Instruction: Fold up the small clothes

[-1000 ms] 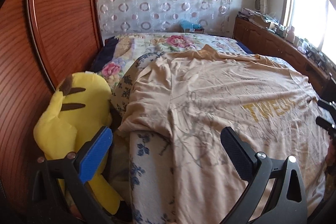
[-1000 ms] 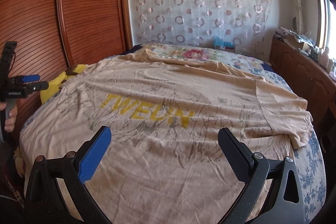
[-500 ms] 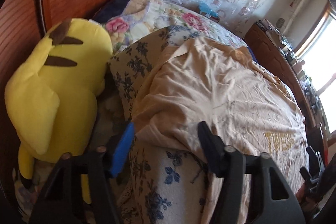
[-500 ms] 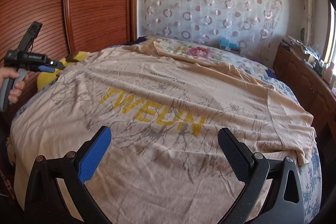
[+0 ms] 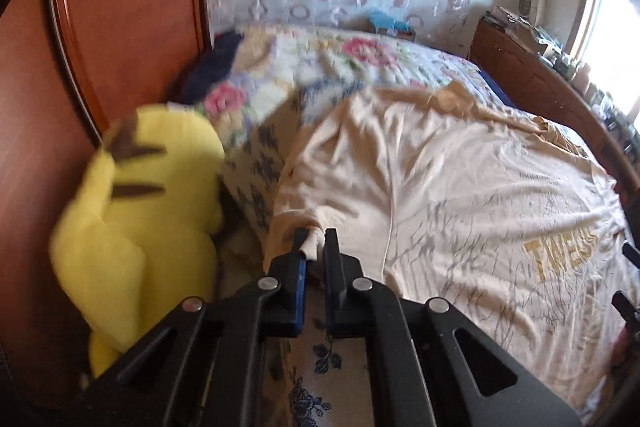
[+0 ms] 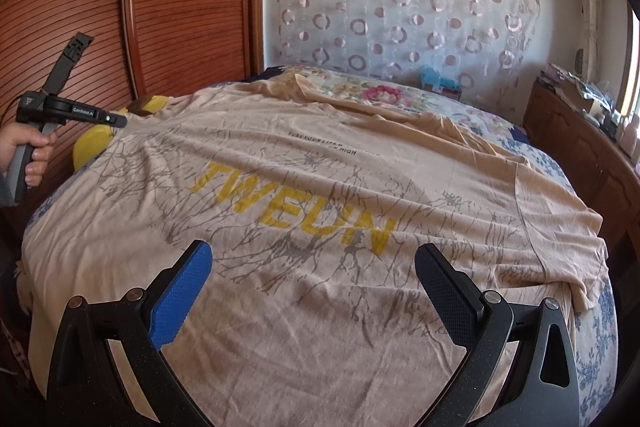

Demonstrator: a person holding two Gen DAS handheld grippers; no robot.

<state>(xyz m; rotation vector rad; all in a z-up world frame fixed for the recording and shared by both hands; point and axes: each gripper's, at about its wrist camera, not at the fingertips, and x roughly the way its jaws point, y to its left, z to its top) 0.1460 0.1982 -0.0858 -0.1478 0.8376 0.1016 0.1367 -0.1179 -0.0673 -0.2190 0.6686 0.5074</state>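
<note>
Left wrist view alone shows left tongs (image 5: 314, 245) pinching the T-shirt (image 5: 460, 187) sleeve.

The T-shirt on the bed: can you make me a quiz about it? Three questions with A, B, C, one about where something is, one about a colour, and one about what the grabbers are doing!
1. Where is the yellow plush toy?
A. On top of the T-shirt
B. Beside the bed, against the wooden wardrobe
C. On the windowsill

2. What colour are the big letters on the T-shirt?
A. Yellow
B. Red
C. Green

3. What is the left gripper doing?
A. Wide open above the bed
B. Holding the plush toy
C. Shut on the T-shirt's edge

Answers:
1. B: the left wrist view shows the toy wedged between the wardrobe and the bed.
2. A: the print is yellow on peach cloth.
3. C: a bunch of cloth sits pinched between its fingers, while the right gripper is open above the shirt.
</note>
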